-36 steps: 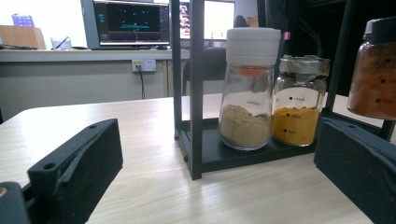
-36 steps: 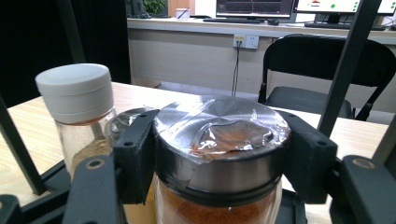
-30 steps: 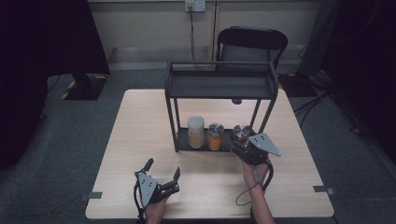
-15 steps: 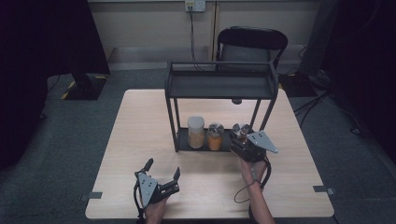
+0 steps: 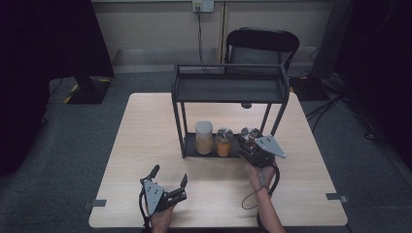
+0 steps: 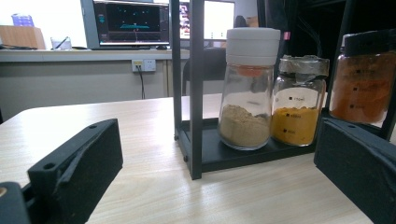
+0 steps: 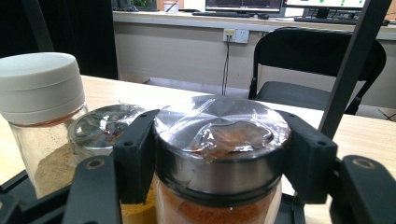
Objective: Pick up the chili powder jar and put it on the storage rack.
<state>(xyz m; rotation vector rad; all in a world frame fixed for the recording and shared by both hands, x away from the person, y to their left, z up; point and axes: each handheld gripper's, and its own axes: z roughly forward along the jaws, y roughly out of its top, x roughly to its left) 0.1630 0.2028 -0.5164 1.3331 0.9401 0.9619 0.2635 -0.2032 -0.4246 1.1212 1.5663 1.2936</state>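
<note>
— Jar (image 7: 219, 154) of red-orange spice, where is it?
— At the right end of the rack's (image 5: 228, 92) bottom shelf, just beside the yellow spice jar (image 5: 224, 141). My right tongs (image 5: 250, 145) are clamped on its foil-covered lid.
— And your left tongs (image 5: 169, 175)?
— Spread apart, holding nothing, near the table's (image 5: 145, 126) front edge, well apart from the rack.

- Three spice jars (image 5: 225, 141) at centre frame, one clamped in my right gripper (image 5: 251, 145).
- One black rack (image 5: 228, 90).
- One chair (image 5: 262, 44), upper centre.
- My two grippers.
</note>
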